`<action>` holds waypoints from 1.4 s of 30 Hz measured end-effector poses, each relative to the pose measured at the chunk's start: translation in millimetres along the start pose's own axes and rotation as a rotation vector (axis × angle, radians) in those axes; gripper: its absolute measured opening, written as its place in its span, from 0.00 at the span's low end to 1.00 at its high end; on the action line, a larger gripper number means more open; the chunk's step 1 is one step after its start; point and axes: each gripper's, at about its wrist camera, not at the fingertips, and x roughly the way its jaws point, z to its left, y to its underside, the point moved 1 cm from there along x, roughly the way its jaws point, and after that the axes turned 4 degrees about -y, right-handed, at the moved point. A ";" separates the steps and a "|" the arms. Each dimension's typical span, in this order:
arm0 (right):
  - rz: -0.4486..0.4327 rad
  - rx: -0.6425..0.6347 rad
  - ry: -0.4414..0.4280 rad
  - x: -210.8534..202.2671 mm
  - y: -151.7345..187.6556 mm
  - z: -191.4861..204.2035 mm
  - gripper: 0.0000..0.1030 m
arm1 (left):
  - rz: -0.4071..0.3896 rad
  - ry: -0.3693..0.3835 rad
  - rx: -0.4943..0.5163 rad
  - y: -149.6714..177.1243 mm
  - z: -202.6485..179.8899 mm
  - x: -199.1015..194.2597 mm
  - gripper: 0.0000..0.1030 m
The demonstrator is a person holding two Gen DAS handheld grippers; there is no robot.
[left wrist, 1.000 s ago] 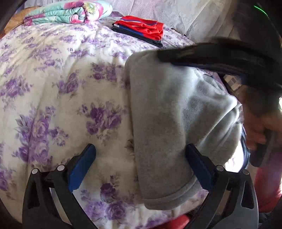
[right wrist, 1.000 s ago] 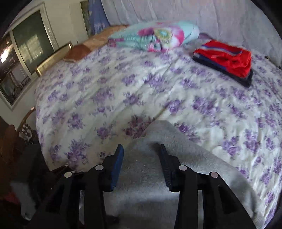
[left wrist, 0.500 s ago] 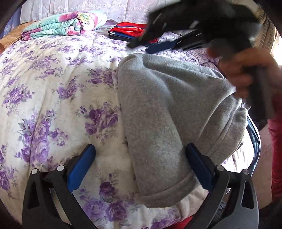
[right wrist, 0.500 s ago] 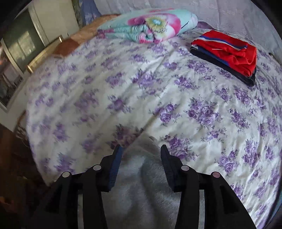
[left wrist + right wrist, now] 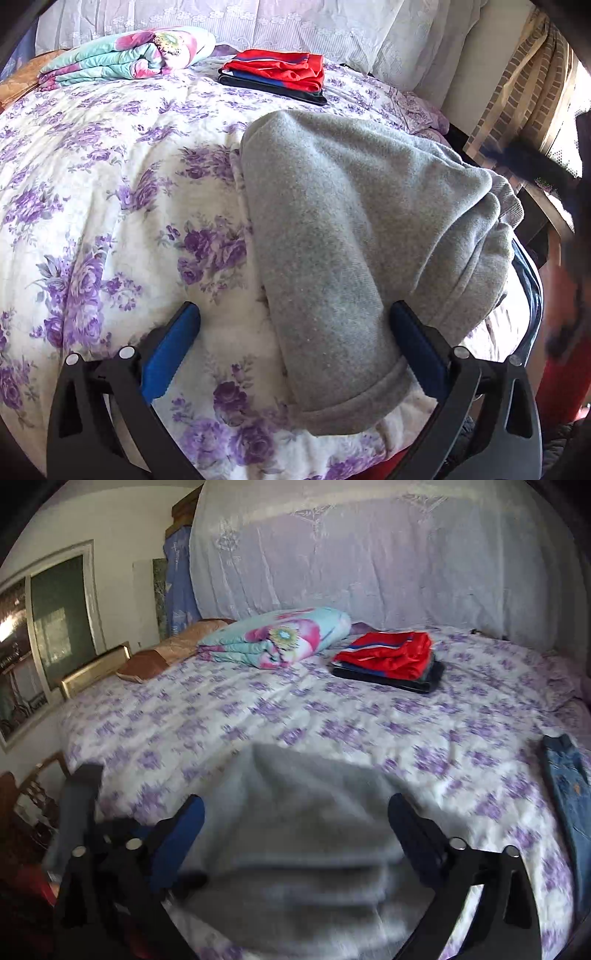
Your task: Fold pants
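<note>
Since the earlier frame the right gripper (image 5: 295,823) has let go of the grey pants (image 5: 343,236) and pulled back; its jaws have just been opening and stand wide, clear of the cloth. Left gripper (image 5: 295,332) hangs spread over the folded pants on the floral bed (image 5: 92,177). No writing is legible. Only the right view shows jeans (image 5: 565,794); both show a red pile (image 5: 391,653) and quilt (image 5: 277,638)

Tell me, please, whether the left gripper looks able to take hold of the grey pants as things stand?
Probably yes: the left gripper is open, and the grey pants already lie partly between its fingers, cuff end nearest, with nothing lying over them.
</note>
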 end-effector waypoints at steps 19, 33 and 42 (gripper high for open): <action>-0.049 0.266 0.151 -6.8 61.5 -66.1 0.97 | -0.034 0.014 -0.029 0.8 0.3 -0.6 0.96; -0.002 0.448 -0.127 7.6 109.9 -93.9 0.97 | -0.053 0.000 -0.005 5.0 -2.5 -7.8 0.96; -0.133 0.412 0.007 -6.8 49.5 -89.7 0.97 | -0.117 -0.112 0.101 -21.2 -25.0 -22.8 0.96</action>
